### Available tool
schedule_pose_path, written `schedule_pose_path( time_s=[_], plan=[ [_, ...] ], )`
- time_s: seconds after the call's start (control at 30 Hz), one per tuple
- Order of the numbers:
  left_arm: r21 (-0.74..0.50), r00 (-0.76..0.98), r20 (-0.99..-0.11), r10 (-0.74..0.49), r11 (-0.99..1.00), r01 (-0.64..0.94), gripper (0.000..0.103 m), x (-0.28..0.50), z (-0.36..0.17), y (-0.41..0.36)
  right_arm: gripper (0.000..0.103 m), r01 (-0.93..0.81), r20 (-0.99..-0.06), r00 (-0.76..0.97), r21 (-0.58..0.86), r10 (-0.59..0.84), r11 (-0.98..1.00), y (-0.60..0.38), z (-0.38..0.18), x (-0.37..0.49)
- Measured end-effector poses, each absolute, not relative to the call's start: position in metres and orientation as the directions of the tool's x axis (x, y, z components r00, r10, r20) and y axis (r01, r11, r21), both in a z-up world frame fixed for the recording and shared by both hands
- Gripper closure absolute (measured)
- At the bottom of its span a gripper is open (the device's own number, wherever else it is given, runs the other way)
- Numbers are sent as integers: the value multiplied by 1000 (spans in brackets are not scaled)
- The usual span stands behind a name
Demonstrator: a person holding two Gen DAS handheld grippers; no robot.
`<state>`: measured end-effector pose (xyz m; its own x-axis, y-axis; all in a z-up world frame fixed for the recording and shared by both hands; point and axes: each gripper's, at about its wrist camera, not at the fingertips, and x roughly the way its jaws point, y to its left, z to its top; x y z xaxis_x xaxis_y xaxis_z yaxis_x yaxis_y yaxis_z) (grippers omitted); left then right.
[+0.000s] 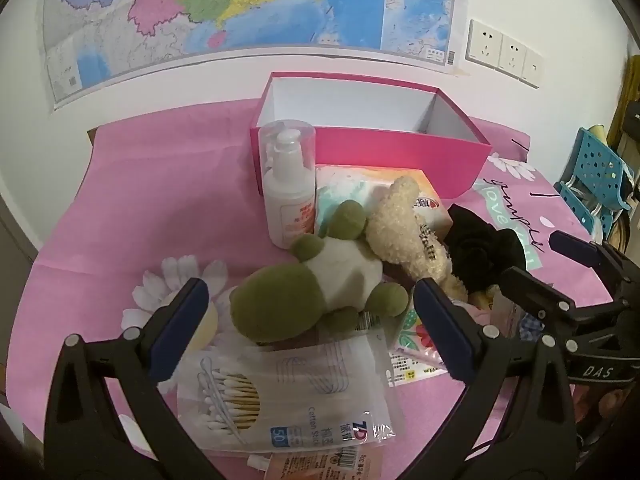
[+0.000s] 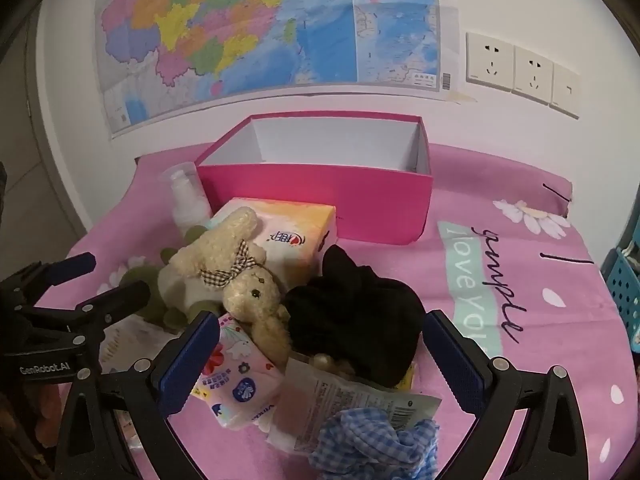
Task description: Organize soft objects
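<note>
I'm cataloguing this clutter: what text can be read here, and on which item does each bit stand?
"Cotton", "50": cotton swab pack
"DAS": right gripper body
"GenRobot.AI": left gripper body
"love you": pink sheet
Tissue pack, lotion bottle, wall map: print too small or blurred.

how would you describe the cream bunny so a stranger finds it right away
Find the open pink box by the wall. In front of it lies a tissue pack, and the bunny leans on it. It alone is curly cream fur with a checked bow.

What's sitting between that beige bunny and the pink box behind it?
A pack of tissues lies there, against the pink box, with the beige bunny leaning on it; the right wrist view shows it best.
</note>
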<state>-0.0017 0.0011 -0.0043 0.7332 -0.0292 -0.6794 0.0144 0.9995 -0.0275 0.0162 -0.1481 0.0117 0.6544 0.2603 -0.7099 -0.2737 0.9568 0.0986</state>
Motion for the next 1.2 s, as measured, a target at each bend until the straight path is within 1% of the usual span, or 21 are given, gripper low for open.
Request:
schedule_pose_path(
  time_s=[0.23, 0.8, 1.2],
  plan=[
    [-35, 732, -681, -34, 999, 13, 1, -2, -5, 3, 0, -272, -706, 658, 103, 263, 957, -190, 15, 11],
    [-41, 728, -684, -39, 999, 15, 1, 0, -8, 4, 0, -270, -711, 655, 95, 255, 958, -187, 19, 15],
    [-51, 720, -692, -54, 998, 25, 1, 7, -15, 7, 0, -272, -717, 640, 128, 278, 954, -194, 15, 21]
  ],
)
